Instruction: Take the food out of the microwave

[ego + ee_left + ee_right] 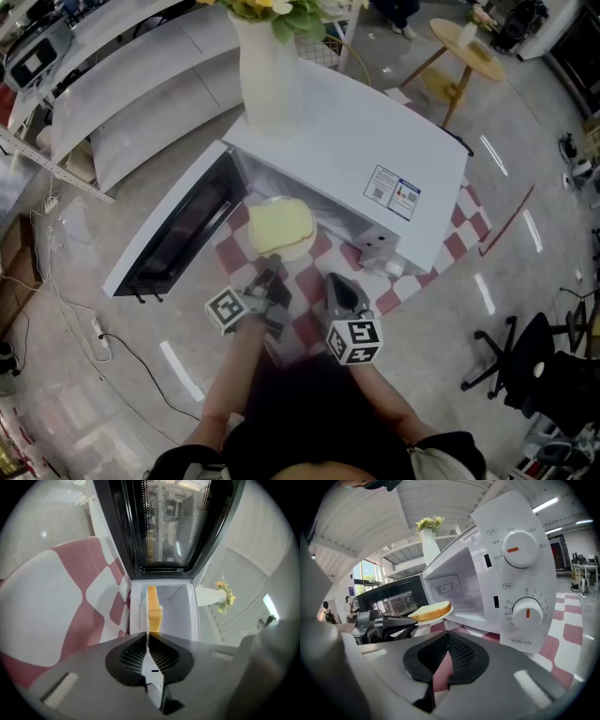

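Observation:
A yellow slice of bread (279, 226) lies on a white plate (298, 251) just in front of the open white microwave (356, 141). My left gripper (269, 284) is shut on the plate's near rim and holds it level above the checkered cloth. In the left gripper view the plate (150, 660) runs edge-on between the shut jaws, with the slice (153, 609) beyond them. The right gripper view shows the slice (431, 611), the plate (442, 617) and the left gripper (389, 620) before the cavity. My right gripper (339, 292) hangs beside it, shut and empty (447, 637).
The microwave door (178, 230) stands swung open to the left. A white vase with yellow flowers (270, 70) stands on top of the microwave. A red-and-white checkered cloth (309, 323) covers the table. Two dials (527, 613) sit on the microwave's front panel.

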### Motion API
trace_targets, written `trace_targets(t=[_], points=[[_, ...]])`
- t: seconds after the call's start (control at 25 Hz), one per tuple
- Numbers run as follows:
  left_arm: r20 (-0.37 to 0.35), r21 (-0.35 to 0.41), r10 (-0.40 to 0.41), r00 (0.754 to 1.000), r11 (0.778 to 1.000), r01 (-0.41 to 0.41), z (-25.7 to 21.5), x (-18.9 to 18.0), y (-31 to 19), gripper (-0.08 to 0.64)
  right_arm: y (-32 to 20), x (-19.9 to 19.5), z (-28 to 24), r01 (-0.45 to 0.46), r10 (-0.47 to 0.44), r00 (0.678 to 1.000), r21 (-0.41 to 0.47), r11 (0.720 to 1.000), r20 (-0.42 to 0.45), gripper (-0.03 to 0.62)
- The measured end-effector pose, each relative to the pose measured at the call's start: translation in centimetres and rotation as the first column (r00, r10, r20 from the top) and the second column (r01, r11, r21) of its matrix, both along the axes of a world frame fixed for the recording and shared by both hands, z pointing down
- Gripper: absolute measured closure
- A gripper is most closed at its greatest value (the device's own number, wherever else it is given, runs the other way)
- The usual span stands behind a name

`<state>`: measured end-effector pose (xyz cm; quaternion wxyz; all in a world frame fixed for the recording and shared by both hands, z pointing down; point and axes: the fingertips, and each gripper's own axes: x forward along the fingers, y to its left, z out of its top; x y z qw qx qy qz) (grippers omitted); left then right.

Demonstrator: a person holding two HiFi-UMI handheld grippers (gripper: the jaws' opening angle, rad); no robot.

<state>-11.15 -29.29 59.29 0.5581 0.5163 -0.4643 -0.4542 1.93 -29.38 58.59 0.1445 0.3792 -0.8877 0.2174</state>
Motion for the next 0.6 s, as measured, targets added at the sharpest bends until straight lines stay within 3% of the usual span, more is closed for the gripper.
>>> trace_targets(t=[0.6], points=[[-0.002,0.024,-0.100,0.995,0.995,0.100,-1.0,-2.3,2.8,0.535,0.9,-2.0,-0.5,0.080,-0.080,0.997,0.012,0.997,0.009,0.592]])
